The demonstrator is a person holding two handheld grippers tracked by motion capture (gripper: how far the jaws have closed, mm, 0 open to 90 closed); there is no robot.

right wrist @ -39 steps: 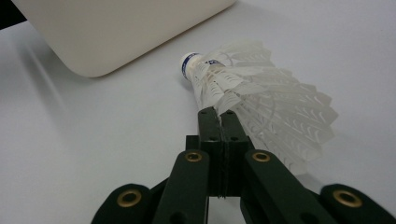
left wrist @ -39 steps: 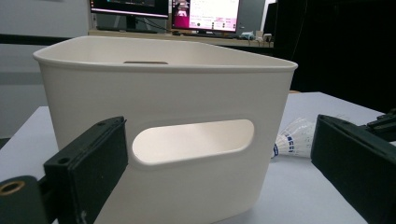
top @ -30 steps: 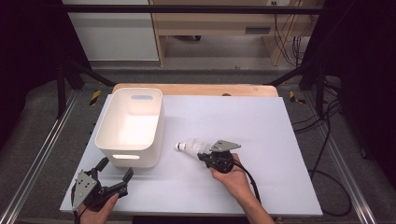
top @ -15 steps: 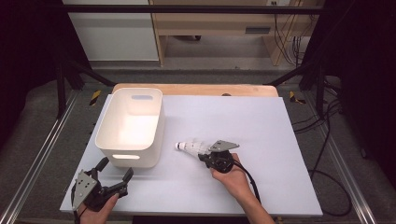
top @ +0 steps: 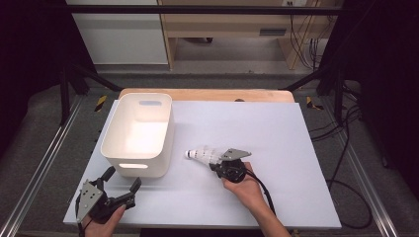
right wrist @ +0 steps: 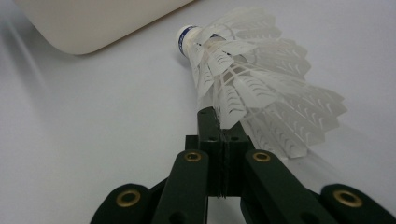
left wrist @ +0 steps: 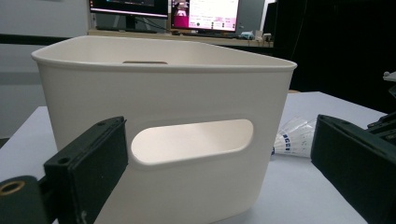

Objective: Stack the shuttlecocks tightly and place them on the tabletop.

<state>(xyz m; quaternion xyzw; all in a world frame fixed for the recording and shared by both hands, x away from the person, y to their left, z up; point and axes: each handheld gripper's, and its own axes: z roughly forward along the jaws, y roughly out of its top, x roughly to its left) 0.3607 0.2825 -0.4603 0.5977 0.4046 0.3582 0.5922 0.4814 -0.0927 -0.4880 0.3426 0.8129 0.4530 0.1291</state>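
A white sheet (top: 276, 148) covers the table, its wooden far edge (top: 207, 95) showing, with grey floor, black frame posts and a pale cabinet beyond; 2 lit monitors (left wrist: 205, 14) glow behind the left gripper's view. The right gripper (top: 218, 160) has its jaws clamped together on the feather skirt of a shuttlecock (top: 201, 155), which lies near the middle of the sheet, just right of the white bin (top: 138, 133). The left gripper (top: 120, 178) rests at the near left corner, jaws apart, facing the bin's handle slot.

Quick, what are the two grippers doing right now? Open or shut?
Left gripper: open, holding nothing, facing the white plastic basket.
Right gripper: shut on the white feathered shuttlecock, pinching its feather skirt.
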